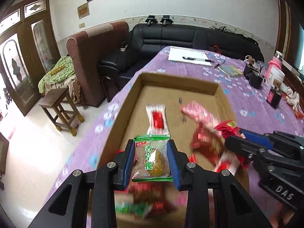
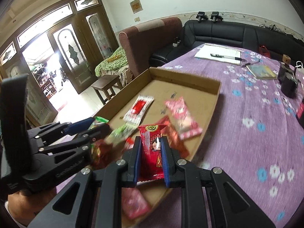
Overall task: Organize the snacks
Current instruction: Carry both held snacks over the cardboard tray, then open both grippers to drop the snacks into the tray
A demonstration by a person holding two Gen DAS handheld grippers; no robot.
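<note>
left hand-held gripper (image 1: 152, 159): your blue pads are clamped on the green olive snack packet (image 1: 152, 159), held over the near end of the cardboard tray (image 1: 180, 84).
right hand-held gripper (image 2: 151, 156): you are pinching the red candy packet (image 2: 152, 152) above the tray's near edge.
tray contents: white-and-red sachet (image 1: 156, 118) and pink packet (image 1: 197, 114) lie flat inside, blurred.
surface: purple floral cloth (image 2: 247, 133) under the tray; notepad with pen (image 1: 190, 56) at the far end.

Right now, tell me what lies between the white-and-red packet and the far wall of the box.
Nothing but bare cardboard. Both wrist views show the box floor empty between the white-and-red packet and the far wall, apart from small dark marks off to the right.
</note>
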